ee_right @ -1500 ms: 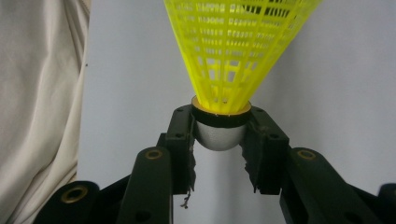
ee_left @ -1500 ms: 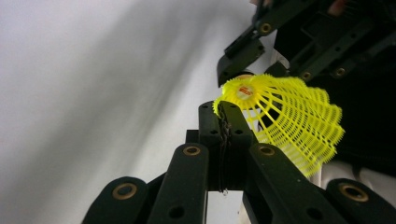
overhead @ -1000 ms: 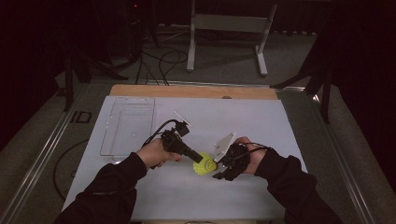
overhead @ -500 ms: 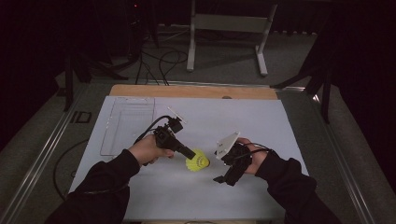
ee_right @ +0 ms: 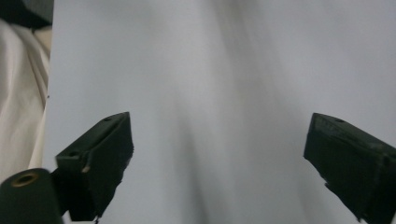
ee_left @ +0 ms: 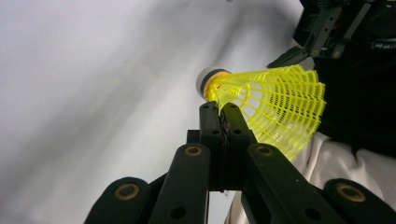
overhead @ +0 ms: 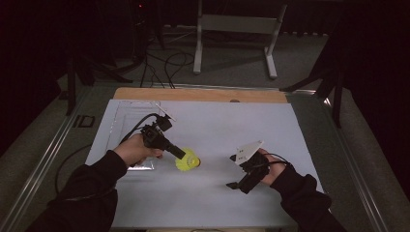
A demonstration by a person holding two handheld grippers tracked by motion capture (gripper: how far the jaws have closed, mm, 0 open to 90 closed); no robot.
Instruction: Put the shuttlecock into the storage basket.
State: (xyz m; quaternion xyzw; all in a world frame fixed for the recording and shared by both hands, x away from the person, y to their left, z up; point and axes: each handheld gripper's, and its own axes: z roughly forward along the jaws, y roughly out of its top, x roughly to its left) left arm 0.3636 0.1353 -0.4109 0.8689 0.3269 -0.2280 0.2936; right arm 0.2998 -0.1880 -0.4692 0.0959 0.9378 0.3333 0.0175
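The white bench spreads under both my arms, with a clear tray lying at its left side. My right tongs hang over bare bench well right of the shuttlecock, their jaws having just been opening and now spread wide with nothing between them. My left tongs are clamped tight on the skirt edge of the yellow shuttlecock, held just above the bench near its middle.

Black sleeves; black left gripper, right gripper, brass rivets.
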